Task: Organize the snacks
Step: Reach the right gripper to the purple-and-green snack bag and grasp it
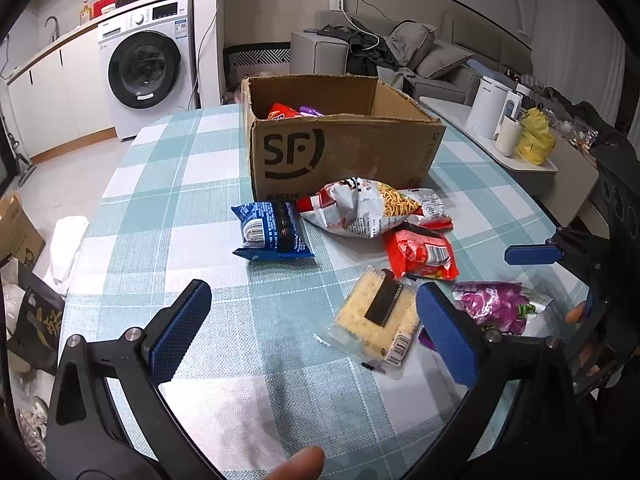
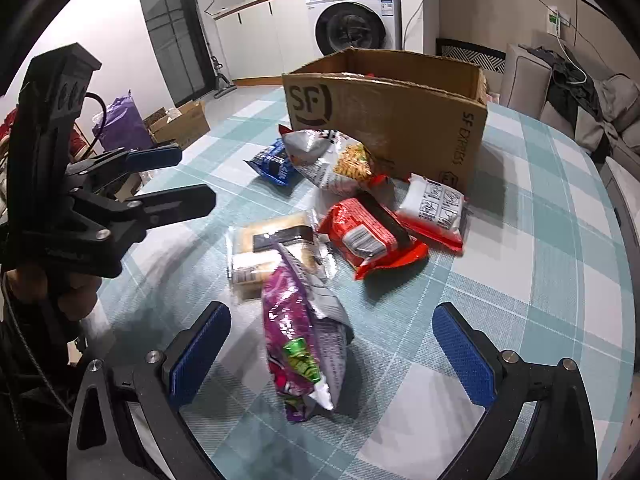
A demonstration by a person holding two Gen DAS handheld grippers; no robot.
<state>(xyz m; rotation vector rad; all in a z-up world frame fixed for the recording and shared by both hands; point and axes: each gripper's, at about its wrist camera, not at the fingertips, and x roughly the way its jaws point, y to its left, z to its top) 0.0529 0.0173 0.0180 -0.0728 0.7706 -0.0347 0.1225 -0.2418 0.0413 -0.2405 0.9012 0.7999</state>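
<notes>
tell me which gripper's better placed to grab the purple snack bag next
Right. The purple snack bag lies directly between the open right gripper fingers; the left gripper, also open, sits nearer the cracker pack.

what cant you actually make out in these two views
- Cardboard box contents: left wrist view shows only an orange and a purple packet top; the front wall hides the rest. Right wrist view shows almost none of the inside.
- Packet under the red snack bag, right wrist view: partly covered.
- Cracker pack label: too small to read.
</notes>
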